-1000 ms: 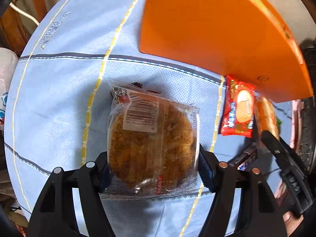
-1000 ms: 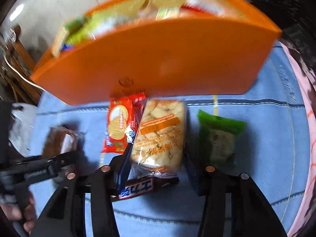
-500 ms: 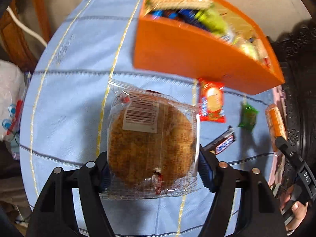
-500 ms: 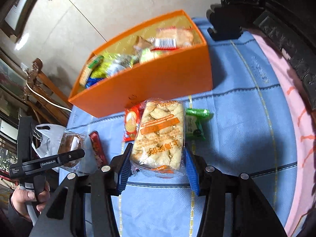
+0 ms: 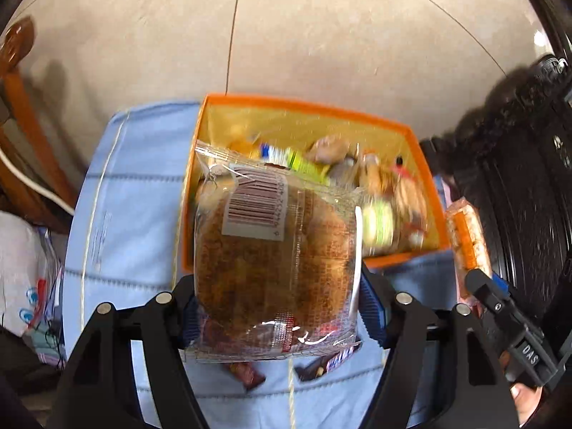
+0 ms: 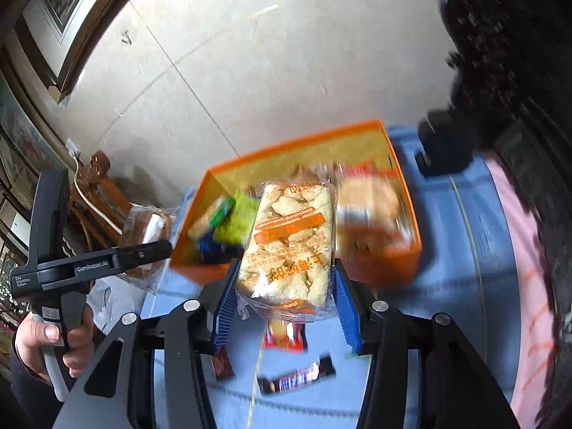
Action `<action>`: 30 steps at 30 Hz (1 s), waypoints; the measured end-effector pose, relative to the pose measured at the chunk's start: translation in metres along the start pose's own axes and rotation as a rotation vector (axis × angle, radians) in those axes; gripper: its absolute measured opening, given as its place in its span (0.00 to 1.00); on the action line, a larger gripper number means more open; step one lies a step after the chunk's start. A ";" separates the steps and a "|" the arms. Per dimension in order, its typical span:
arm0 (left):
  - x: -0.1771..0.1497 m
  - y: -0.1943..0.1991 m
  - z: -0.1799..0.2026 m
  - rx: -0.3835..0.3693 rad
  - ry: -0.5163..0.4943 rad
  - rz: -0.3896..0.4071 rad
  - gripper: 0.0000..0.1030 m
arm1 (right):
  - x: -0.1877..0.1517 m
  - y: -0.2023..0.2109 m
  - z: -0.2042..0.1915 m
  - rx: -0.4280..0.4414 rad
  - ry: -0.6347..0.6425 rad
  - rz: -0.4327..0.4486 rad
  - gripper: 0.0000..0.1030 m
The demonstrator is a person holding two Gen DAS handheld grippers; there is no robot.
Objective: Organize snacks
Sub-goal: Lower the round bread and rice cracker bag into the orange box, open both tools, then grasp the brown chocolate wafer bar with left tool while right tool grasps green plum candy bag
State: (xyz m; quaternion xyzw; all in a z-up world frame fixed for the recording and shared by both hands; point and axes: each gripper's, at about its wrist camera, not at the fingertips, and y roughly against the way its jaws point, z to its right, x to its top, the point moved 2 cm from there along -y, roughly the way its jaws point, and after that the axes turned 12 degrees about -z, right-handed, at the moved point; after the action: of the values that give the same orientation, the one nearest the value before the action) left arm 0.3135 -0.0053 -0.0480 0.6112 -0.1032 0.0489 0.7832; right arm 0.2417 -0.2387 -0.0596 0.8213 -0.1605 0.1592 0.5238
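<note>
Left wrist view, left gripper [image 5: 277, 300]: jaws clamped on the sides of a round brown cake [image 5: 271, 261] in a clear wrapper, barcode label up, held in the air on the near side of the orange box [image 5: 307, 109].
Right wrist view, right gripper [image 6: 286, 307]: jaws clamped on a clear pack of pale biscuits [image 6: 289, 246] with an orange band, held up in front of the orange box's near wall.
Left on the cloth: a red packet [image 6: 284, 336] and a dark candy bar [image 6: 296, 377] lie on the blue tablecloth [image 6: 447, 261], nearer than the orange box; a smaller dark bar [image 6: 221, 363] lies beside them.
Person's hand [image 6: 50, 343]: wrapped round the left gripper's handle, left of the orange box.
Orange box: open-topped, on the tablecloth, holding a blurred heap of green, blue and tan snack packs.
Beyond the orange box: pale tiled floor [image 5: 321, 35].
</note>
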 end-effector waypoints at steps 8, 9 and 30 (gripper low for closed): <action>0.050 -0.033 0.018 -0.016 0.004 -0.012 0.67 | 0.050 -0.041 -0.003 -0.040 0.007 0.007 0.49; 0.054 -0.037 0.018 -0.017 0.017 -0.016 0.68 | 0.052 -0.046 -0.003 -0.032 0.004 0.001 0.50; -0.044 -0.051 -0.026 0.038 0.090 -0.092 0.94 | -0.051 -0.024 0.034 -0.083 -0.099 -0.073 0.81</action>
State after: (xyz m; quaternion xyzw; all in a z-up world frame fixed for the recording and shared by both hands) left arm 0.2835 0.0093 -0.1123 0.6272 -0.0389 0.0421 0.7768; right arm 0.2089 -0.2548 -0.1142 0.8111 -0.1629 0.0923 0.5541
